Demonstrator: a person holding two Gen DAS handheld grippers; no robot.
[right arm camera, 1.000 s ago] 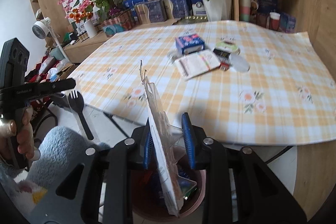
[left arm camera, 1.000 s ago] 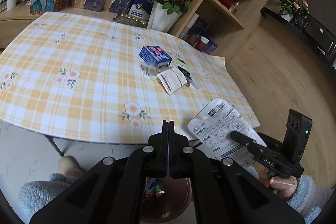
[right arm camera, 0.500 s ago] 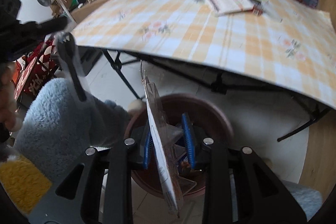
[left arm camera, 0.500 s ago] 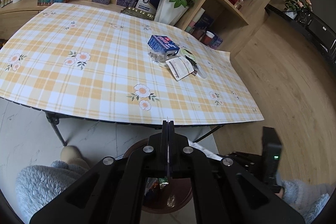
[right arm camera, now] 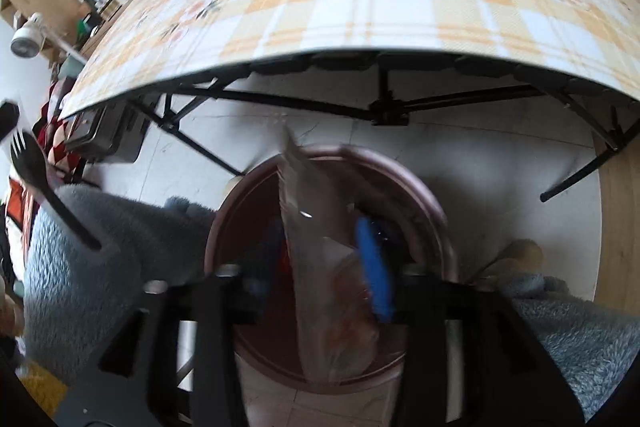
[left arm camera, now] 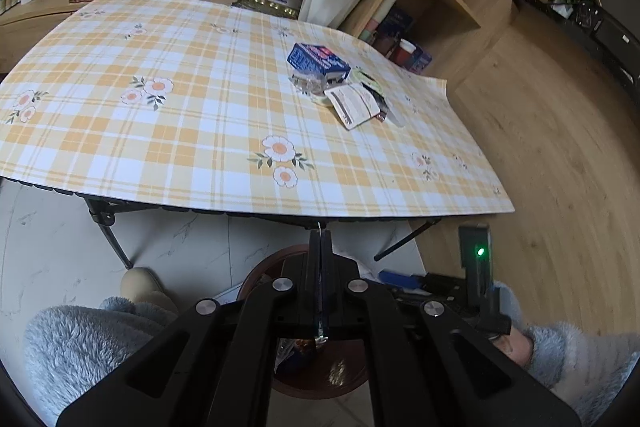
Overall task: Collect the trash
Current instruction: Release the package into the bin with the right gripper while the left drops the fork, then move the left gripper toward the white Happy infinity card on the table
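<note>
I have the right gripper [right arm camera: 320, 267] pointed steeply down over the brown bin [right arm camera: 432, 195] on the floor, just off the table's near edge, so that a released item falls inside the rim. Its jaws have just been opening; the flat plastic package [right arm camera: 320, 247] stands on edge between them, its lower end inside the bin, and the pads appear clear of it. My left gripper [left arm camera: 321, 291] is closed on the black plastic fork [right arm camera: 44, 187], held beside the bin to follow. Remaining trash, a blue carton [left arm camera: 316, 61] and a printed card [left arm camera: 354, 105], lies near the table's far right corner.
</note>
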